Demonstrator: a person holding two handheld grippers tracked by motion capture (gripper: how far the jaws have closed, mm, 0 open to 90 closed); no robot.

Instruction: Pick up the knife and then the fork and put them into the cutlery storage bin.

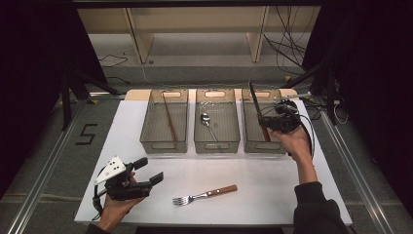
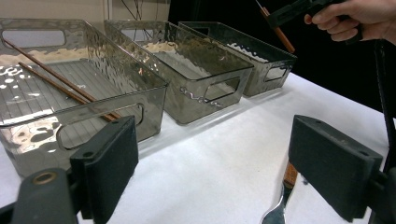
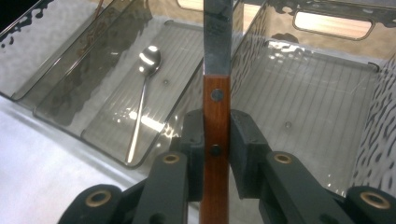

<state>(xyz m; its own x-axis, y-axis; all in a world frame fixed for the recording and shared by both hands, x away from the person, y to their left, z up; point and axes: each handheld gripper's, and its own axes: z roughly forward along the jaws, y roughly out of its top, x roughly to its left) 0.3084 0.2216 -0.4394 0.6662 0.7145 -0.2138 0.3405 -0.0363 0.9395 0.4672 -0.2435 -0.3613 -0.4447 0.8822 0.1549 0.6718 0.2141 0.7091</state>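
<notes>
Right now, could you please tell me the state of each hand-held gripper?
Left hand-held gripper: open, holding nothing, above the table.
Right hand-held gripper: closed on the knife by its wooden handle.

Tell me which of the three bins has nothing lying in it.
The right bin: the knife is held above it, while the left bin holds chopsticks and the middle bin a spoon.

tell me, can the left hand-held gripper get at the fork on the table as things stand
Probably yes: the left hand-held gripper is open and holds nothing, and the fork lies in the open on the white table just beside it, with nothing between them.
</notes>
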